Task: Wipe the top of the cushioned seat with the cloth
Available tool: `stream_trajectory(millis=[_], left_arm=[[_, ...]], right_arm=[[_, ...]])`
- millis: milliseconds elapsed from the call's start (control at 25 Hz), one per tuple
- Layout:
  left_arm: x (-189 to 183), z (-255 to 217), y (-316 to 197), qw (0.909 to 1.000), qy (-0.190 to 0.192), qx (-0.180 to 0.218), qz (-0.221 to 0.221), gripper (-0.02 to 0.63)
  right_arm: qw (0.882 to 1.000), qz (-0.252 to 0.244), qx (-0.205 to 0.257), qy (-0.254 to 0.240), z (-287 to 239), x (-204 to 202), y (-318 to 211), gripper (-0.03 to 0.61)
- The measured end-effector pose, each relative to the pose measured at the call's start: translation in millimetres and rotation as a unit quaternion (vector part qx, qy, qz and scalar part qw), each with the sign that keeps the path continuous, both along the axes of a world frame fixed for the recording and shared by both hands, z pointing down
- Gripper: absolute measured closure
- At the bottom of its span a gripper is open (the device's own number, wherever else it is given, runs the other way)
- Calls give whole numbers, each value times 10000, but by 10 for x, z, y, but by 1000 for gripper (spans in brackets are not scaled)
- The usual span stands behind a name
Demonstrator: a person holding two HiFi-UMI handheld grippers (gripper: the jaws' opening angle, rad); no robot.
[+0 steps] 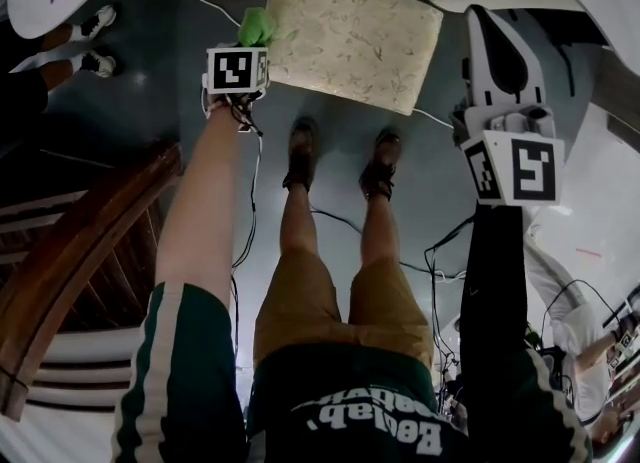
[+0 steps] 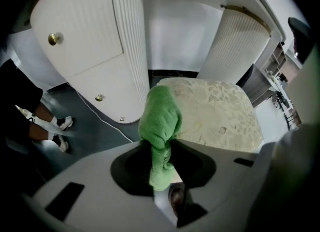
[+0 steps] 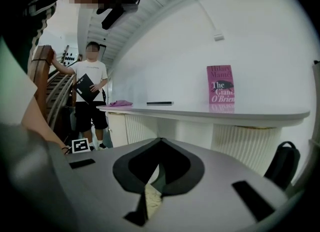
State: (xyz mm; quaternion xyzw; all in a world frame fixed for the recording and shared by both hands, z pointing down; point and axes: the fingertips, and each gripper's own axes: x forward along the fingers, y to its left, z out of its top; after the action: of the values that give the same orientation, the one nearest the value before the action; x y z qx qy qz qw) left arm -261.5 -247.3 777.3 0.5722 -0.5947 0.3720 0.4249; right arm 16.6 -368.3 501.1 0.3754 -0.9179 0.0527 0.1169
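Left tool (image 2: 161, 148) clamped on green cloth (image 2: 160, 118), bunched wad poking out at corner of cushioned seat (image 2: 215, 108); contact unclear. Right tool (image 3: 158, 163) held aside, jaws together, empty. Cloth looks light, soft, floppy: best gripped at gathered fold, as now. Seat top pale, patterned, likely yielding. White cabinets (image 2: 90, 50) beyond.

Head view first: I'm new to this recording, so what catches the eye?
The bright green cloth clamped in the left gripper stands out at the left edge of the cream seat. In the right gripper view, a pink book stands on a white counter.
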Motion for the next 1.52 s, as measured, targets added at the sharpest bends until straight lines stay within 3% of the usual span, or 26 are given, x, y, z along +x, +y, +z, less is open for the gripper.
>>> stream_trajectory(millis=[120,240,480,680,840,1040,1280,1520], left_arm=[[-68,3,88,10000,-34,-6,-22,499],[143,-160,8,9996,150,235,41,499],[1432,-552,-288,9881,1016,979,621,499],[2774,-449,-165,9724,1818,747,1259,499],[3271,-289,-46,9678,2074,461,1353,499],[2981,-156,17,9757,1753,295,1281,500],[1848,-68,184,9921,1053,82,681,500],[834,-70,293,9985,530,51,117,500]], right_arm=[[10000,-32,21,15,-1,-19,10,571],[10000,-18,39,28,-11,15,16,571],[10000,20,35,7,-27,70,40,571],[10000,89,-10,13,-14,151,75,571],[9999,139,-84,43,35,230,133,571],[9998,169,-119,70,92,297,162,571],[9999,97,-47,10,25,154,160,571],[10000,-29,23,11,-43,-20,187,571]])
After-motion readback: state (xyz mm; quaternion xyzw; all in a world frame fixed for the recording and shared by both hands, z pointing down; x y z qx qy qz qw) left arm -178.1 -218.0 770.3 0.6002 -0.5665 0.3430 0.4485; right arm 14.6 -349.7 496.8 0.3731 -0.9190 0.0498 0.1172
